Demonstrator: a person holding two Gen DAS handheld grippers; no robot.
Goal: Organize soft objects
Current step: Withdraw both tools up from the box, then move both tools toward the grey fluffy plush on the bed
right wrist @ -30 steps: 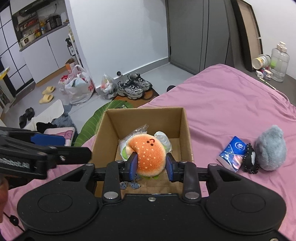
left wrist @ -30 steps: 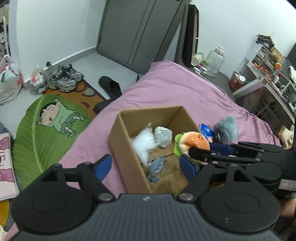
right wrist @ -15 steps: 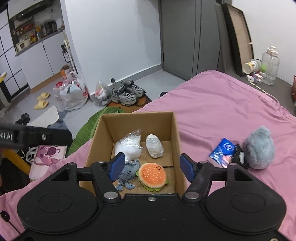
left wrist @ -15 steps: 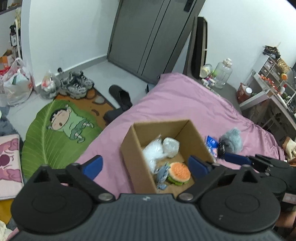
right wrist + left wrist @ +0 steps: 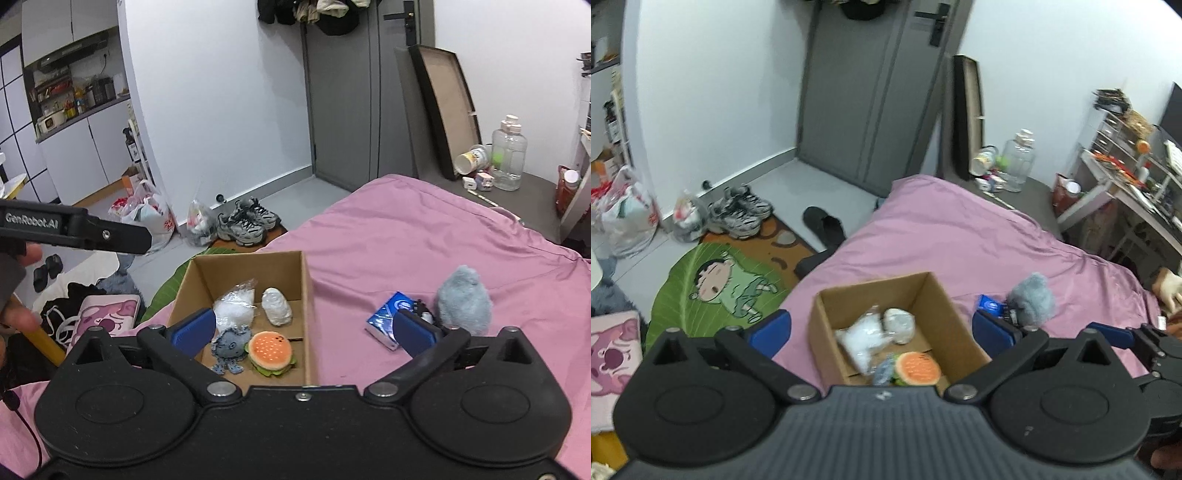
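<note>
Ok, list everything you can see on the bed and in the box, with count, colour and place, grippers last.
cardboard box: one, brown, on the bed
burger plush: one, orange, in the box, near corner
octopus plush: one, grey-blue, in the box beside the burger
clear bag: one, white filling, in the box
wrapped lump: one, pale grey, in the box
fluffy toy: one, grey, on the bed, right of the box
tissue pack: one, blue, beside the fluffy toy
bed sheet: one, pink
left gripper: open, empty
right gripper: open, empty

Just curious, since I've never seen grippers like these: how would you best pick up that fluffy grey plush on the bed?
Grip the grey plush across its rounded middle, coming down from above. It stands alone on the pink bedsheet, its right side clear; the black item and blue packet crowd its left. The right gripper is open.
</note>
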